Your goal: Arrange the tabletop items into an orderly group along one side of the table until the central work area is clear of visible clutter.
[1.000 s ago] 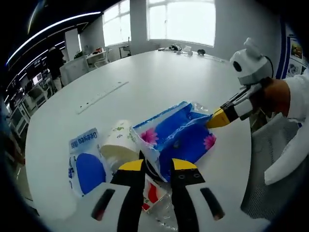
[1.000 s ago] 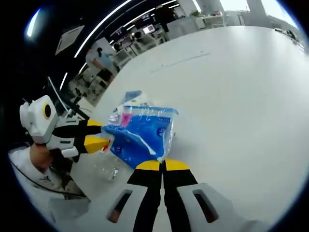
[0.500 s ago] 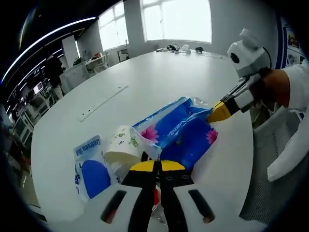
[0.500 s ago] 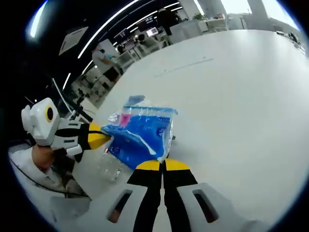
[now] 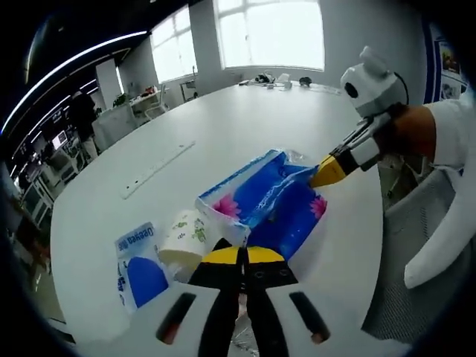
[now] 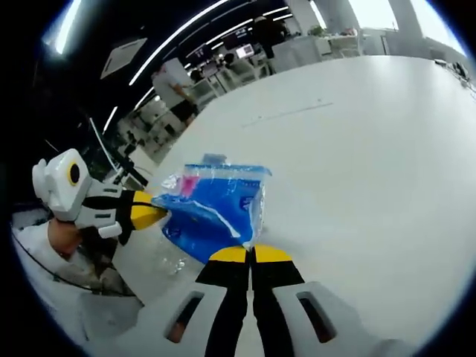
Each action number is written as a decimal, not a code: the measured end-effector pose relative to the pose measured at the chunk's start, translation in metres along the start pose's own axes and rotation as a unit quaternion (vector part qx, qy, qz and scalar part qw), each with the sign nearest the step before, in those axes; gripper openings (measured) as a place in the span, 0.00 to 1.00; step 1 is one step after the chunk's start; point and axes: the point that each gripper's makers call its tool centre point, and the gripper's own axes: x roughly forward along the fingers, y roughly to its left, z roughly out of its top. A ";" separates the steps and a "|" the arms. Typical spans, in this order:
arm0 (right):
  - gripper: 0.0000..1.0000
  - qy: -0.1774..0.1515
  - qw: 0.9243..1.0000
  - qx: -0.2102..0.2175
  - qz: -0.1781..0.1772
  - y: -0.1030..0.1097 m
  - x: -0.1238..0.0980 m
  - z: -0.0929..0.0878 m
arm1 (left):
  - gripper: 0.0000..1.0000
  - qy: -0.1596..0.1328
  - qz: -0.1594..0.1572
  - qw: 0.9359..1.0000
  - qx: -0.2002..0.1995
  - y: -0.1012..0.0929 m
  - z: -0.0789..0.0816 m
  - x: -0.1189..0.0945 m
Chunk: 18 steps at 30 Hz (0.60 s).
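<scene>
In the left gripper view, a small flat blue-and-white tissue packet (image 5: 136,262) with printed lettering lies on the white counter (image 5: 245,126) at the left. Just beside it sits a white paper cup (image 5: 184,239) with a green leaf print, tipped on its side. Next comes the blue tissue pack (image 5: 266,201): a soft plastic-wrapped bundle, bright blue with white bands and pink flowers, its clear film crinkled at the ends. The left claw (image 5: 243,255) has its yellow-tipped jaws pressed together on the near end of that pack's wrapper. Crumpled clear plastic (image 5: 242,343) shows under the claw's base. At the right, the right claw (image 5: 318,177) comes in from a person's hand (image 5: 416,134) and white sleeve, its yellow tip pinched shut on the far end of the pack.

In the right gripper view, the left claw (image 6: 160,214) enters from the left, tip closed on the pack's (image 6: 216,208) left end. The pack stretches between the two claws, near the counter's (image 6: 372,149) edge. The right claw's (image 6: 251,254) jaws meet on the pack's near corner.
</scene>
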 end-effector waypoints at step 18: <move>0.00 -0.024 1.000 -0.017 0.008 -0.021 -0.026 0.032 | 0.00 -0.023 0.005 1.000 -0.003 -0.016 0.046 0.002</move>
